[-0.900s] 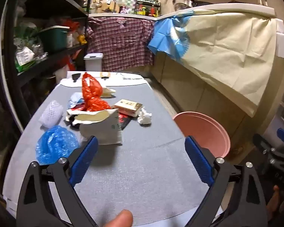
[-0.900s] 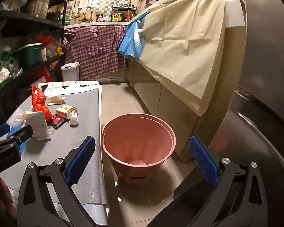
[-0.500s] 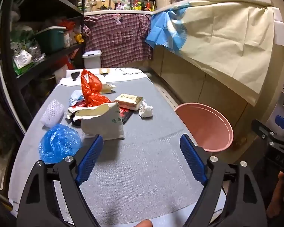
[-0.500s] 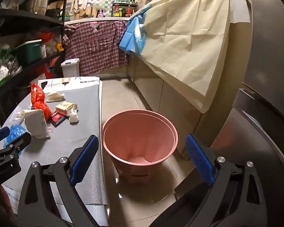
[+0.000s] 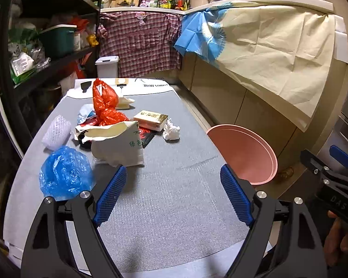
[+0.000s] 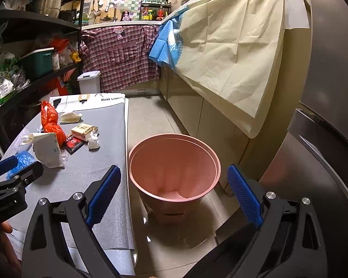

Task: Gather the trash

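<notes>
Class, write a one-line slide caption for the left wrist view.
Open left gripper over a grey table strewn with trash, pink bin waiting beside it.

The torn cream paper bag standing on the grey surface is showing green Chinese characters on its side, the upper one reading 绿 and the lower looking like 色. The right claw's black body, at the edge of the left wrist view, is bearing pale raised letters that seem to read "DAS". The white sheet at the far end of the surface is carrying a line of dark print, seen upside down and too blurred to make out. The gold box and red-and-black packet are showing print too small to read.
</notes>
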The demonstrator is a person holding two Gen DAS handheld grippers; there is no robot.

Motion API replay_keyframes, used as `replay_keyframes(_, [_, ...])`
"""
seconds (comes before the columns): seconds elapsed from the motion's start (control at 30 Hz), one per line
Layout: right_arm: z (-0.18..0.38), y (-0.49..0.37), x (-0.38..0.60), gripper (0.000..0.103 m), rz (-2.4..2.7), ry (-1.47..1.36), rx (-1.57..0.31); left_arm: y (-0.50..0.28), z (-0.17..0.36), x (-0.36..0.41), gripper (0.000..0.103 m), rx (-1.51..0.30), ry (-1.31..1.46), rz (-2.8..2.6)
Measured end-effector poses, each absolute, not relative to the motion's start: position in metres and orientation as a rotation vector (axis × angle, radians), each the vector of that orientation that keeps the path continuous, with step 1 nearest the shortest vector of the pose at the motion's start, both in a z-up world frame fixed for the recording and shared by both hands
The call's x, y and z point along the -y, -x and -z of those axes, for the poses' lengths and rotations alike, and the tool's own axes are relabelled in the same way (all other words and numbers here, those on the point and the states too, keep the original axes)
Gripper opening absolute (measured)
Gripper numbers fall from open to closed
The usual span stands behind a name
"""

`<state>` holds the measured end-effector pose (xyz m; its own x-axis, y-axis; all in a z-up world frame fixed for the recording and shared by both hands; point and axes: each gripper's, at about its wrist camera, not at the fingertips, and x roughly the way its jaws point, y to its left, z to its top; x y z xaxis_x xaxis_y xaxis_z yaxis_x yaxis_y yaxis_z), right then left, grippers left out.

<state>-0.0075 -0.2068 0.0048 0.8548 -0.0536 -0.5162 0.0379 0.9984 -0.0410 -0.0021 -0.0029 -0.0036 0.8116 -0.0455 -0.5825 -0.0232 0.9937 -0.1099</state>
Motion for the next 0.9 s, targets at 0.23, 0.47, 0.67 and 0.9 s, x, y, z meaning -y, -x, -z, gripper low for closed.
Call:
replay_keyframes(0.23, [-0.0046, 0.0071, 0.2068, 0.091, 0.046, 0.031, -0.545, 0.0022, 0.0070, 0.0023, 0.080, -0.628, 0.121, 0.019])
replay_keyframes(0.47, [-0.0047, 0.0075, 0.2057, 0.091, 0.047, 0.030, -0.542, 0.0012, 0.0097, 0.0013, 0.080, -0.634, 0.119, 0.021])
replay_keyframes(0.67, [-0.0053, 0.0070, 0.2057, 0.091, 0.048, 0.032, -0.543, 0.0028, 0.0090, 0.0042, 0.080, -0.628, 0.108, 0.029])
replay_keyframes(0.9, [-0.0058, 0.0073, 0.2051, 0.091, 0.046, 0.030, -0.540, 0.0030, 0.0087, 0.0049, 0.080, -0.626, 0.105, 0.033])
